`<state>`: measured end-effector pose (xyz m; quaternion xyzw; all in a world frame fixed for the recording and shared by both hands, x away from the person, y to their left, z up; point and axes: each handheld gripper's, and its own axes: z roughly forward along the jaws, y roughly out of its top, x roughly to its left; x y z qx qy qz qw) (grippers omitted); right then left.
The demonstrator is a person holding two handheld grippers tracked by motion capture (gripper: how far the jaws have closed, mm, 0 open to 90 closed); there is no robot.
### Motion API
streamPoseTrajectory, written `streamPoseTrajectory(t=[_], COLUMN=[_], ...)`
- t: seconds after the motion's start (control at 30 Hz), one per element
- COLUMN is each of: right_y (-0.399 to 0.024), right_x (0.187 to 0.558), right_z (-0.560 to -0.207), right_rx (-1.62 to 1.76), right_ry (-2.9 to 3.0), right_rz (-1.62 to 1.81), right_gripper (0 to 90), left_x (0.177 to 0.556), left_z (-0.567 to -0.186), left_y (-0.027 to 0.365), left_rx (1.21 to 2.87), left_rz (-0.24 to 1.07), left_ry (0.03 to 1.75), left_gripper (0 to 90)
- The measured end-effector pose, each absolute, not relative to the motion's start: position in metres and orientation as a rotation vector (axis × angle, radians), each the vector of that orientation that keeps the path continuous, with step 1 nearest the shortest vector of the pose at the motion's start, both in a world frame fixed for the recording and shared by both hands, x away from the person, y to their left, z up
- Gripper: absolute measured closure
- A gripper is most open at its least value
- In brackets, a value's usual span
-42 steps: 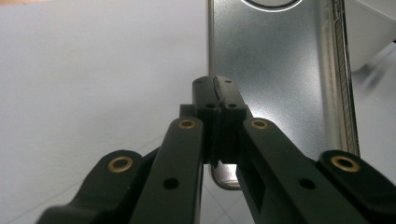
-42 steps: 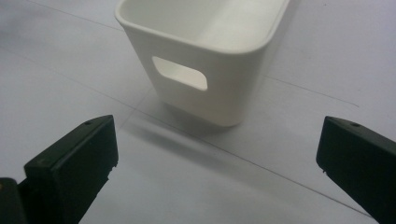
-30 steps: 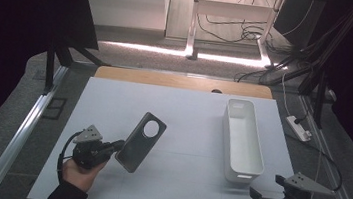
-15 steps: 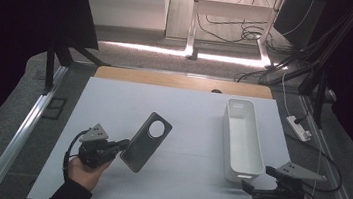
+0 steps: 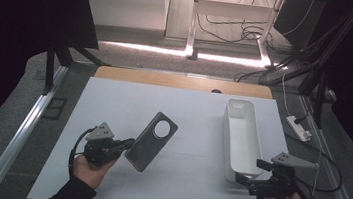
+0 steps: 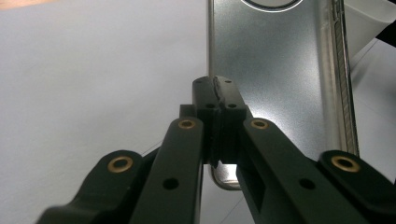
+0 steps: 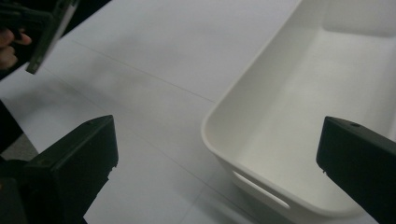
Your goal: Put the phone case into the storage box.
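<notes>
High view: the left gripper [image 5: 126, 144] sits at the lower left of the white table [image 5: 189, 191], held in the person's left hand [image 5: 87, 166]. Its jaws are pinched on the near corner of a grey phone case [image 5: 152, 139], which extends away from the jaw tips toward the upper right, with its round camera hole at the far end. Whether the case is lifted clear of the table cannot be told here. The right gripper [image 5: 246, 180] is at the lower right, jaws spread, holding nothing, just beside the near end of a white tray [image 5: 240, 137]. The tray stands lengthwise on the right side of the table, well apart from the case.

Left gripper view: both black jaws are pressed together on the bottom edge of the phone case [image 6: 275, 60]. The case runs straight ahead from the jaw tips, inner face toward the camera. A corner of the tray [image 6: 369, 18] shows at upper right.

Right gripper view: the jaws stand wide apart with the tray's [image 7: 261, 116] near corner between them, untouched. The phone case [image 7: 49, 35], seen edge-on, and the left gripper [image 7: 23, 18] appear at upper left.
</notes>
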<state>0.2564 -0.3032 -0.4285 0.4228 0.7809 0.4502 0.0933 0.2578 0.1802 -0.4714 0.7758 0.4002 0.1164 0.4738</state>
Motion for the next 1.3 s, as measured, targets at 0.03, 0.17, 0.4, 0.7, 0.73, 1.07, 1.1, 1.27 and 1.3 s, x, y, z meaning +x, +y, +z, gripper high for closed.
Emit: streamPoseTrajectory(t=[0.03,0.17,0.4,0.7,0.73,1.07,1.1,1.27,1.3], right_y=[-0.301,-0.292,-0.280,-0.268,-0.268,-0.249,-0.246,-0.238,-0.236], right_x=[0.258,0.262,0.270,0.278,0.278,0.287,0.288,0.290,0.291], right_z=[-0.428,-0.427,-0.429,-0.428,-0.428,-0.429,-0.428,-0.428,-0.428], right_rx=[1.255,1.251,1.278,1.296,1.296,1.290,1.287,1.280,1.280], right_ry=[2.322,2.344,2.387,2.413,2.413,2.415,2.423,2.452,2.459], right_rz=[1.356,1.366,1.403,1.466,1.466,1.493,1.500,1.511,1.509], right_gripper=[0.0,0.0,0.0,0.0,0.0,0.0,0.0,0.0,0.0], left_x=[0.258,0.260,0.262,0.265,0.265,0.267,0.267,0.267,0.267], left_z=[-0.471,-0.471,-0.470,-0.470,-0.470,-0.470,-0.470,-0.470,-0.471], left_y=[0.179,0.177,0.173,0.166,0.166,0.161,0.161,0.159,0.158], left_rx=[1.900,1.903,1.909,1.927,1.927,1.929,1.932,1.937,1.938], left_rz=[0.287,0.283,0.277,0.273,0.273,0.269,0.272,0.279,0.282], left_ry=[0.976,0.970,0.954,0.933,0.933,0.921,0.920,0.917,0.916], left_gripper=[89.2,89.2,89.2,89.2,89.2,89.2,89.2,89.2,89.3])
